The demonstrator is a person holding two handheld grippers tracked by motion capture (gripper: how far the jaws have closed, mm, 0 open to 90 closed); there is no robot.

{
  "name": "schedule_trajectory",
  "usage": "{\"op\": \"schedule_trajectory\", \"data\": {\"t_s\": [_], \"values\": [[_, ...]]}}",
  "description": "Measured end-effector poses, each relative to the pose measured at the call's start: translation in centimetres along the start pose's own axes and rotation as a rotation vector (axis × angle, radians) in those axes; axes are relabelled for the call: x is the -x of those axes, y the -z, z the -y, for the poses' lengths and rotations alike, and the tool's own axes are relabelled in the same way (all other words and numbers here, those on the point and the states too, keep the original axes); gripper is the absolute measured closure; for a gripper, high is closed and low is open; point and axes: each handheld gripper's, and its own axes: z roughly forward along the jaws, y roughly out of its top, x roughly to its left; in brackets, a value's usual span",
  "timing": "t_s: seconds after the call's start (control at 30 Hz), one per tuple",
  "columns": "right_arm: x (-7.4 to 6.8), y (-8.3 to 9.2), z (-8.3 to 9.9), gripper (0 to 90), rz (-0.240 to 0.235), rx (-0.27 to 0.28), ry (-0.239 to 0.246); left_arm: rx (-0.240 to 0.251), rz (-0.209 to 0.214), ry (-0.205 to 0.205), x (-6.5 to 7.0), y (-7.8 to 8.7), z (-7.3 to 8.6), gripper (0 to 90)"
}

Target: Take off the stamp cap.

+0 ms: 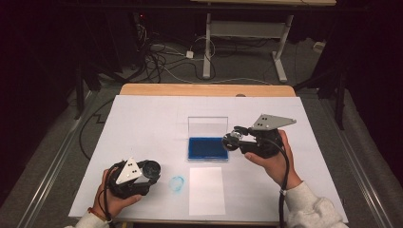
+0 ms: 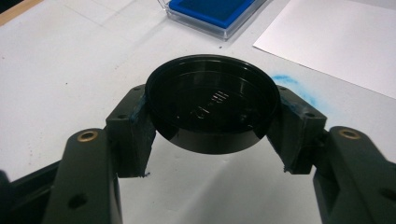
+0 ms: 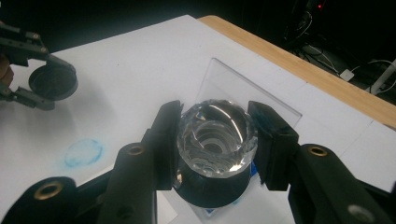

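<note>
The left gripper (image 1: pixel 151 170) gripped a round, shallow black plastic cap (image 2: pixel 212 109), its two jaws pressed against the cap's opposite sides with the hollow side facing the gripper's own camera; faint raised lettering showed inside but was too dim to read. In the high view that gripper sat low over the white table cover (image 1: pixel 142 123), near the person's edge, with the cap (image 1: pixel 151 169) at its tip. Just beyond the tip of the left gripper lay a smudged ring of blue ink (image 1: pixel 177 183) on the cover, and beside that a blank white sheet of paper (image 1: pixel 206 190). The right gripper (image 1: pixel 234 139) clasped a stamp with a clear faceted crystal-like top and a black base (image 3: pixel 215 144), the jaws closed on either side of it, the clear end turned toward that gripper's camera. In the high view the stamp (image 1: pixel 233 140) hung over the right-hand edge of an open clear plastic case holding a blue ink pad (image 1: pixel 207 147), whose transparent lid (image 1: pixel 207 127) stood upright behind the pad; whether the stamp touched the pad could not be told. From the right gripper view the left gripper with its black cap (image 3: pixel 53 82) appeared well off to the left, with the blue ring (image 3: pixel 84 152) between the two.
</note>
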Motion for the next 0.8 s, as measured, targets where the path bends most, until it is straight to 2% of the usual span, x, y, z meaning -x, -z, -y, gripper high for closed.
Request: {"op": "schedule_trajectory", "data": {"t_s": [0.1,0.37,0.8], "values": [[0.6,-0.4,-0.6,57.5,-0.004,-0.012,-0.007,0.007,0.018,-0.001,-0.1,0.0,0.0,37.1],[1.1,-1.7,-2.0,57.6,0.016,-0.052,0.025,0.002,0.023,0.005,-0.2,0.0,0.1,37.1],[1.1,-5.2,-2.5,57.6,-0.004,-0.118,0.02,-0.002,0.029,0.008,-0.3,-0.1,0.1,37.1]]}}
